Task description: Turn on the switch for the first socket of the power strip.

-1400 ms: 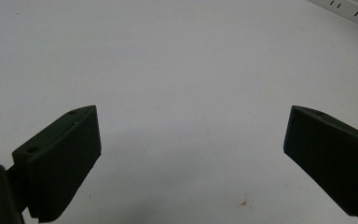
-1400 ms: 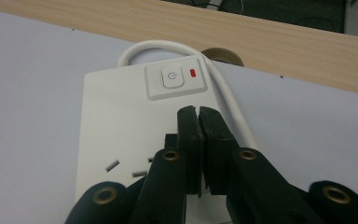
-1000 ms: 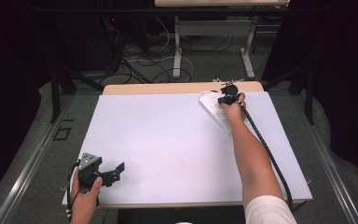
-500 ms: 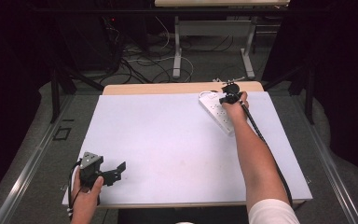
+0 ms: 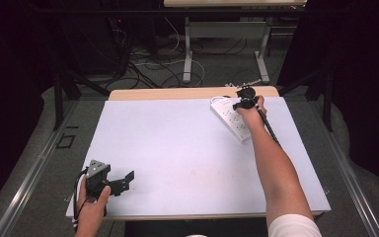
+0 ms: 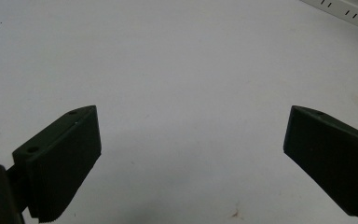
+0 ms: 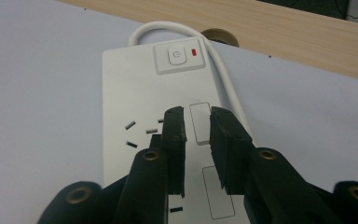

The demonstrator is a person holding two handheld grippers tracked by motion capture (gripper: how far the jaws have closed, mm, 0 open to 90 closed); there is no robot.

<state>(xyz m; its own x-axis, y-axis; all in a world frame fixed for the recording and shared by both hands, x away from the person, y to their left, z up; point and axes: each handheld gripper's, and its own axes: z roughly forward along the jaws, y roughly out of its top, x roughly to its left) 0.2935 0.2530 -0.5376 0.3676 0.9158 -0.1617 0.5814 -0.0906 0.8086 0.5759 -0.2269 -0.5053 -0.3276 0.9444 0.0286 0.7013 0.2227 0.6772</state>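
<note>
A white power strip (image 5: 229,121) lies at an angle at the far right of the white table top (image 5: 177,148). Its switch (image 7: 179,57) with a red light sits at the far end, where the white cord (image 7: 223,70) leaves it. My right gripper (image 5: 241,103) points down over that end. Its jaws (image 7: 196,114) have just been opening and stand a little apart above the strip's face, with nothing between them. My left gripper (image 5: 123,182) rests at the near left corner, wide open (image 6: 193,112) and empty. The left gripper view catches the power strip (image 6: 345,9) at its top right.
A wooden strip (image 5: 177,93) runs along the table's far edge, with a round cable hole (image 7: 216,35) behind the power strip. Beyond the table, cables (image 5: 148,64) lie on the floor by another table's legs (image 5: 187,49).
My right hand has edged slightly toward the far end of the power strip. The left hand has kept still.
</note>
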